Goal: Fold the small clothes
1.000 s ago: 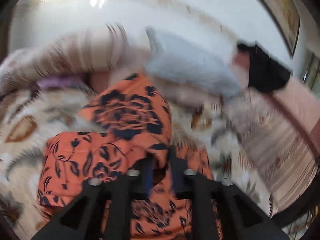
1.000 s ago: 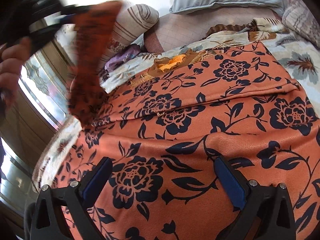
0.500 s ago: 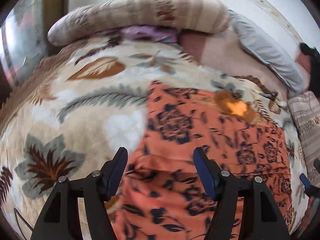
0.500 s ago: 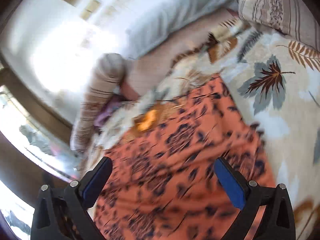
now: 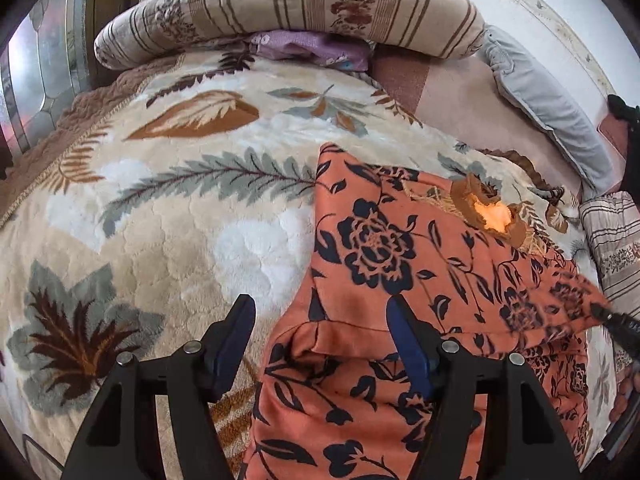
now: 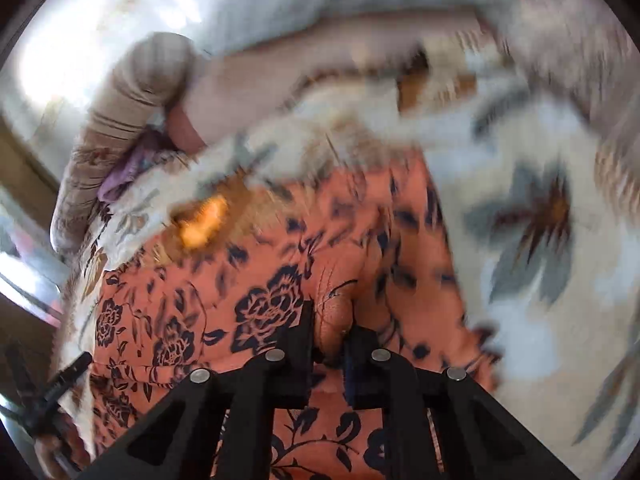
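One cloth: the orange cloth [image 5: 400,248] with dark blue flowers lies spread on the bed, over the leaf blanket [image 5: 168,216].
Feel of cloth: thin, soft and floppy. It makes little folds and one thick hem near my left tongs.
Right tongs [image 6: 329,344]: they have just snapped nearly shut, and a small bunch of the orange cloth is pinched between them. I think I hold it there so I can lift that side over.
Left tongs [image 5: 320,344]: they have just been opening. They stand apart now, with the cloth's edge between them, but they do not press it.
Blanket: fluffy and thick, cream with big grey and brown leaves.
Striped pillow [image 5: 288,12]: long, fat and round, at the far end of the bed.
Grey pillow [image 5: 548,108]: flat and smooth, beside it.
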